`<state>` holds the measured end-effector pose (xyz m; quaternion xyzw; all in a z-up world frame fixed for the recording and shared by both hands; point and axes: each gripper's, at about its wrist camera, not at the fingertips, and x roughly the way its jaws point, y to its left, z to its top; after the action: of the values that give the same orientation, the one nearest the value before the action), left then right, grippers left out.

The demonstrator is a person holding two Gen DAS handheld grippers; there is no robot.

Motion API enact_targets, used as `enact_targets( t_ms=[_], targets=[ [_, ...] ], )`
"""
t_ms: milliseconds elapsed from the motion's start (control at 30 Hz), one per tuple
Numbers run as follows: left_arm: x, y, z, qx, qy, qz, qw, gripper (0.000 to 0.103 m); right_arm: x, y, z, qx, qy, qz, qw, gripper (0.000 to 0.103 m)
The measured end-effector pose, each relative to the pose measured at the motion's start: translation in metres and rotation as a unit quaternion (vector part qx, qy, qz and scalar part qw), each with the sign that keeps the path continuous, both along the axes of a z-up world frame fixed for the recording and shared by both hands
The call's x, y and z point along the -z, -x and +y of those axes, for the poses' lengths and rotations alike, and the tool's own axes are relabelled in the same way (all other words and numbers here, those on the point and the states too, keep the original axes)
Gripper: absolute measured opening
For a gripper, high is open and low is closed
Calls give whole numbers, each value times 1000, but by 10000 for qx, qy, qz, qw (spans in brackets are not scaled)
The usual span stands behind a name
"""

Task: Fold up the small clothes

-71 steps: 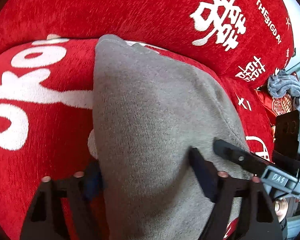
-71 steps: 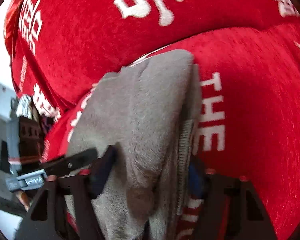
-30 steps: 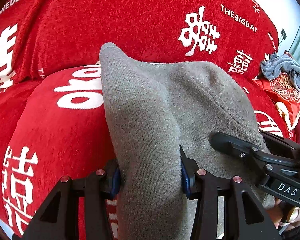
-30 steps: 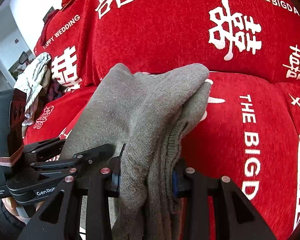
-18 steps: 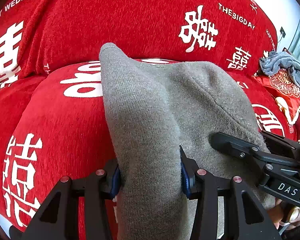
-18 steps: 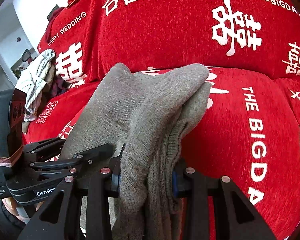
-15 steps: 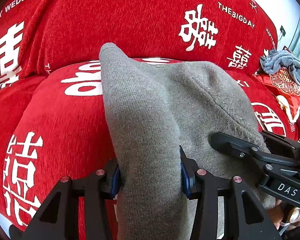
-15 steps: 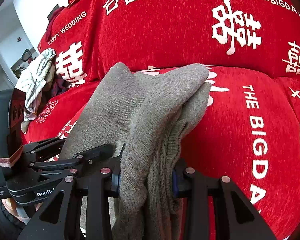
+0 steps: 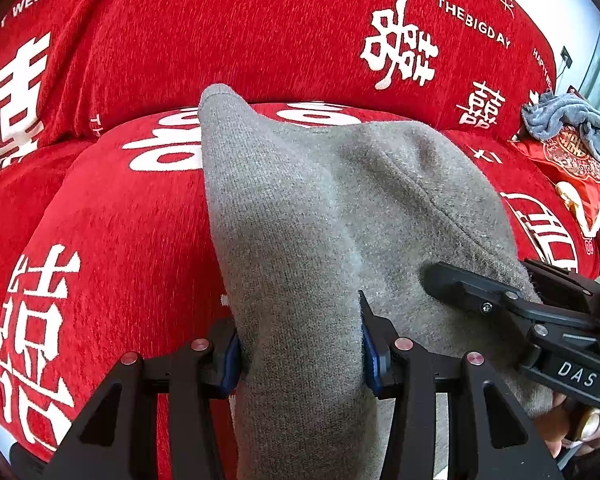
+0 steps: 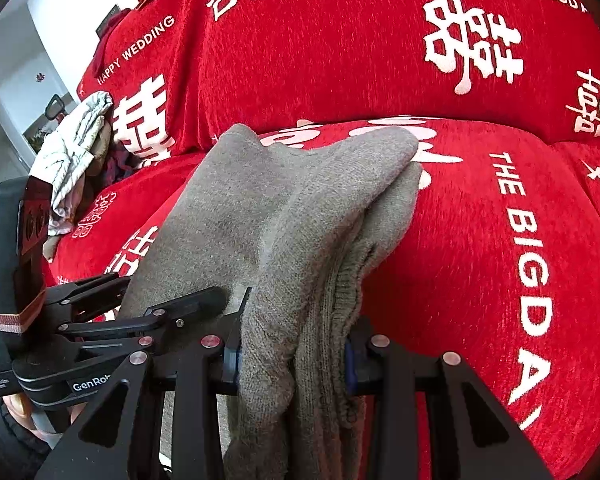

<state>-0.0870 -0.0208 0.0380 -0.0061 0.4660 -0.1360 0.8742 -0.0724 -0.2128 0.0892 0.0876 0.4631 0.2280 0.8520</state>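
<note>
Holding 1 grey knit garment [image 9: 312, 216] in both tongs, side by side: left tongs [image 9: 300, 344] and right tongs [image 10: 292, 354] each clamping a bunched near edge. Running its long axis forward, away from both, draping over the red sofa seat [image 9: 112, 240].

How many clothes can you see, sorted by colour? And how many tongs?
Grey knitted garment held in both tongs: 1
Blue-grey cloth heaped at the sofa's right end: 1
Whitish crumpled cloth at the sofa's left end: 1
Tongs, left tongs and right tongs: 2
Total: 3 cloths and 2 tongs, 5 things.
</note>
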Motion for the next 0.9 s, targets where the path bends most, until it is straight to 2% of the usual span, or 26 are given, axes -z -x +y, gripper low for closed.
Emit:
enact_targets(
  t_ms=[133,200,267,333,367,500,567,667,767,833,900],
  targets=[
    [7,3,6,7,44,-4,10000,54,11,-1,-7,32,-47,118,9999,39],
    [8,5,8,-22,11,-37,10000,68,18,-2,-12,66,-113,189,9997,43],
    [9,8,13,-83,-126,-102,9998,76,24,-3,-19,126,-211,318,9992,53],
    [6,11,18,-57,-53,-101,9999,76,29,-6,-29,233,-355,518,9978,61],
    [2,12,23,-83,9,-109,9999,76,28,-6,-34,304,-424,569,9970,61],
    [-16,7,37,-260,21,-336,9991,76,2,-6,-47,469,-359,149,9981,61],
    [-20,-7,38,-373,-62,-315,9988,76,-11,-11,-45,381,-391,-2,9985,61],
    [-17,-37,30,-457,-409,-107,9981,76,-20,-28,-32,120,-418,-15,9991,61],
    [-8,-65,25,-464,-659,80,9967,76,-9,-55,-13,-171,-365,278,9988,61],
    [2,-83,24,-536,-834,253,9948,76,3,-73,-10,-153,-157,470,9987,61],
    [15,-95,28,-611,-845,469,9934,77,20,-89,-11,-65,13,677,9977,61]
  ],
)
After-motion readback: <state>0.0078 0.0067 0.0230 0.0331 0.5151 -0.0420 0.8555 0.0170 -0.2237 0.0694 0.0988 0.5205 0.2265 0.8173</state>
